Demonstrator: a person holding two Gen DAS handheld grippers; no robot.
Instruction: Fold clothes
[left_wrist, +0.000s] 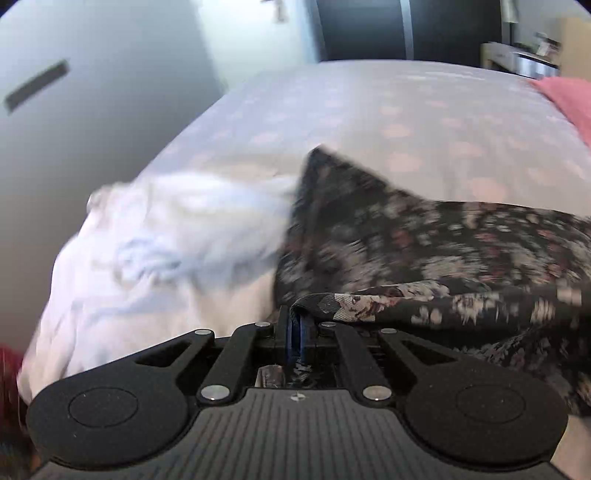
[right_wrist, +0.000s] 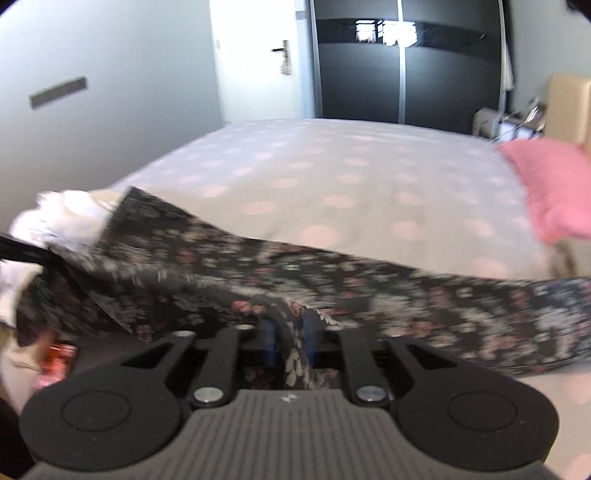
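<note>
Over the dotted bedsheet (right_wrist: 332, 177), both claws pinch thin, floral dark fabric (right_wrist: 258, 266).

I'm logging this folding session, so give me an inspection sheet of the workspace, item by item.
Surface: bed with a pale spotted cover, mostly bare.
Job's things: dark flowered garment stretched between both grippers; white clothes heaped beside it.
Clutter: pink pillow at the bed's right edge.
Grippers: left gripper shut on a garment edge; right gripper has a fold between its jaws, the pads appear to press on it.
Cables: nothing seen.
Surroundings: dark wardrobe, white door, grey wall; picture blurred.
</note>
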